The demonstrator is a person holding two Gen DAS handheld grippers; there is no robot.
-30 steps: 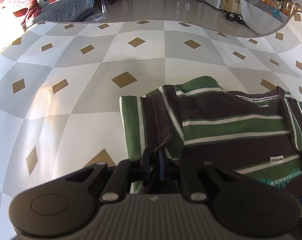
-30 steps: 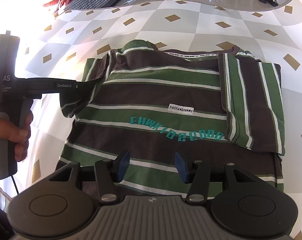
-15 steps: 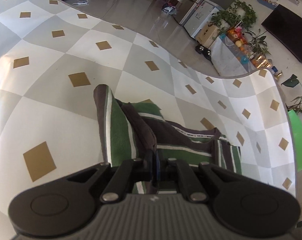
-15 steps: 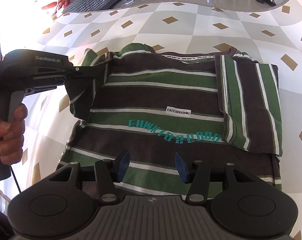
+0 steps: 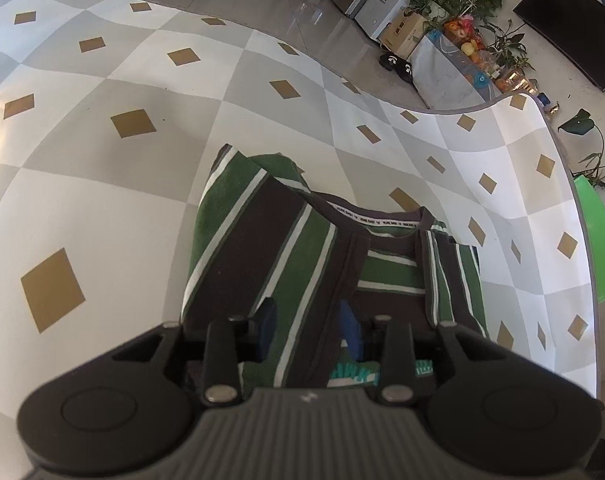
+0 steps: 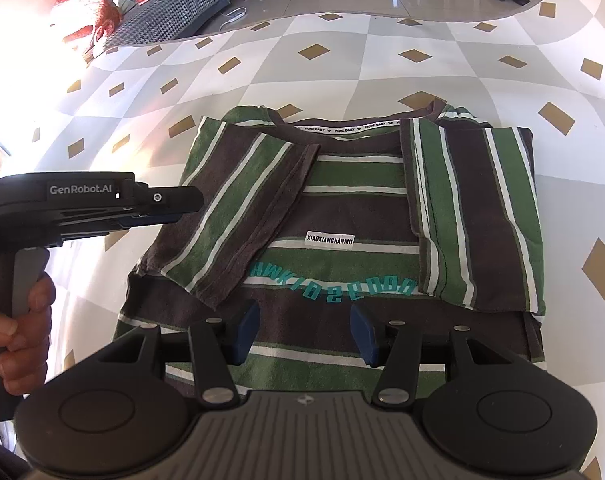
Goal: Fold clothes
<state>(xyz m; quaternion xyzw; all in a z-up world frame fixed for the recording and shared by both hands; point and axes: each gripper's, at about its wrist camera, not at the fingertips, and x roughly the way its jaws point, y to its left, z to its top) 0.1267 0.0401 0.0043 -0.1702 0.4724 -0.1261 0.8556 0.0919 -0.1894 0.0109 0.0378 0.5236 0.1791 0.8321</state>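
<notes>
- We see a striped shirt (image 6: 354,216) lying flat mid-frame in the right wrist view, on a tablecloth (image 6: 462,60); soft knit fabric with green, brown and white bands, teal lettering across the chest, a small white label.
- Tablecloth is smooth, with grey and white checks and gold diamonds.
- Both sleeves are folded in over the chest: left sleeve (image 6: 238,216) lies as a slanted flap at centre-left, right sleeve (image 6: 474,216) as a straight panel at centre-right.
- Left gripper (image 5: 308,332): blue pads spread apart, nothing pinched, the folded sleeve lying under them at lower centre of the left wrist view. In the right wrist view it shows at the left edge, black hard plastic, held by a hand (image 6: 22,332), its tip just beside the shirt's edge.
- Right gripper (image 6: 304,332): jaws wide apart, over the shirt's lower hem at bottom centre, nothing between the pads.
- Versus half a second ago: the left gripper was clamped on the left sleeve with the cloth lifted; now it has let go and the sleeve lies flat. The right gripper is unchanged.
</notes>
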